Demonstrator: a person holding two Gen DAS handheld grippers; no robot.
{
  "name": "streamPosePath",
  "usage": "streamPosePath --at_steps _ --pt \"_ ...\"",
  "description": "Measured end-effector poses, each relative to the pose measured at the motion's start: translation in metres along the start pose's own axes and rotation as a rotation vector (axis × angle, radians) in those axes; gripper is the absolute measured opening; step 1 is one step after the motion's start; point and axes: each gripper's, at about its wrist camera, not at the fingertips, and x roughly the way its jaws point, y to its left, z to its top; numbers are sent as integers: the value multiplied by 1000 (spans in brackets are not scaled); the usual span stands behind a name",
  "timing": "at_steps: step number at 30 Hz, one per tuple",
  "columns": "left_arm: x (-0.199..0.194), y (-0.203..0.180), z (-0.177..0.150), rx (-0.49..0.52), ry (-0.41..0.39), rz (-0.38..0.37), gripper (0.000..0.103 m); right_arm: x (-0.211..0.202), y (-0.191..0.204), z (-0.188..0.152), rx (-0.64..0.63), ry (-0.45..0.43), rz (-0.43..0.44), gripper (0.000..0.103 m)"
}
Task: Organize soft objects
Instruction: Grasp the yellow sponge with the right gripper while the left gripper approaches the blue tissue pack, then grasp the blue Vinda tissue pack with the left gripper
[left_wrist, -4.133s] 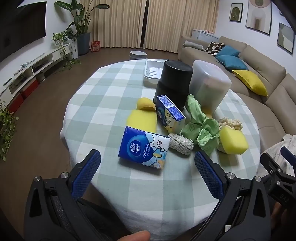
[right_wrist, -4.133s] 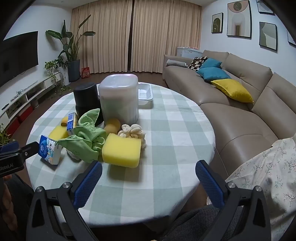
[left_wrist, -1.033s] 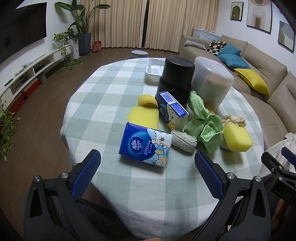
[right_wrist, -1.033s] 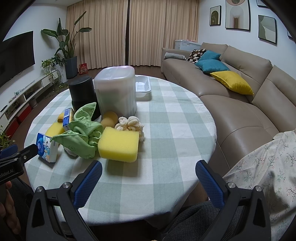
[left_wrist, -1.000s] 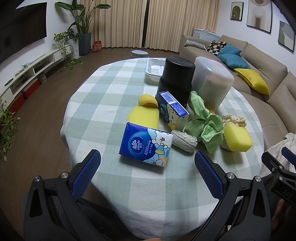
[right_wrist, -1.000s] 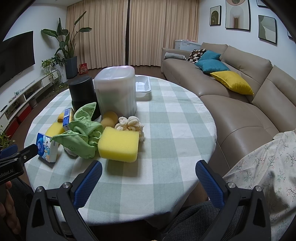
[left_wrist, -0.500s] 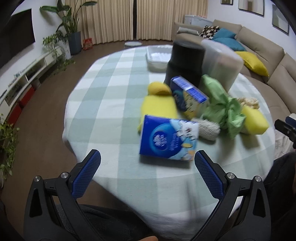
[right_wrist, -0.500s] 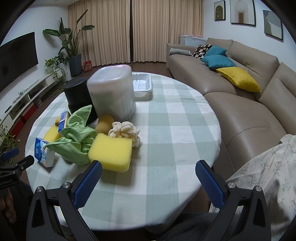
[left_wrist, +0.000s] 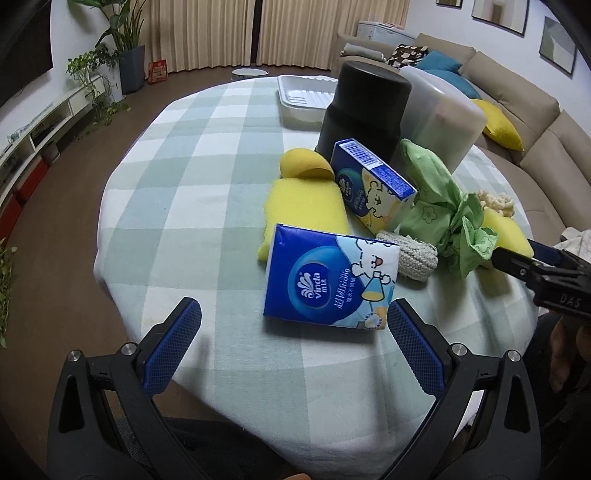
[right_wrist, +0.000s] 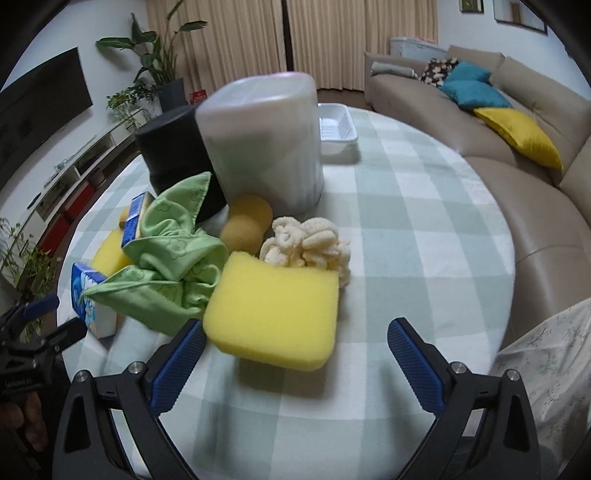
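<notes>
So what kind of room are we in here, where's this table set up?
Most likely a home living room: a long beige sofa with coloured cushions runs along one side, a wall-mounted TV hangs above a low media shelf, and floor-length curtains with potted plants fill the back.

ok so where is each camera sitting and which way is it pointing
Left wrist: on the left gripper, at the table's near edge, looking across at the blue tissue pack; its own open blue-padded fingers show, plus the right gripper at the right.
Right wrist: on the right gripper, low and close to the yellow sponge, facing the frosted bin; open fingers show, the left gripper at the left.
Shared: green cloth, black container, white tray.
</notes>
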Motion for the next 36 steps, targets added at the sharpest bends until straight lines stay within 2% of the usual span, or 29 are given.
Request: streamPosePath --at_steps 4,7,16,19,23,36 --pt "3 1 2 -1 -3 -4 102 5 6 2 -23 3 -27 99" --pt "5 1 5 0 -3 20 102 7 4 4 -20 -3 -44 99" --pt "14 0 9 2 10 6 102 17 3 9 -29 10 -62 99" --pt "15 1 9 -4 12 -4 102 20 6 11 -44 14 -68 89" --pt "16 1 8 -4 14 -15 102 22 9 8 -73 15 -58 65" --pt "18 -6 4 -30 8 12 102 -4 -3 7 -22 -78 18 61"
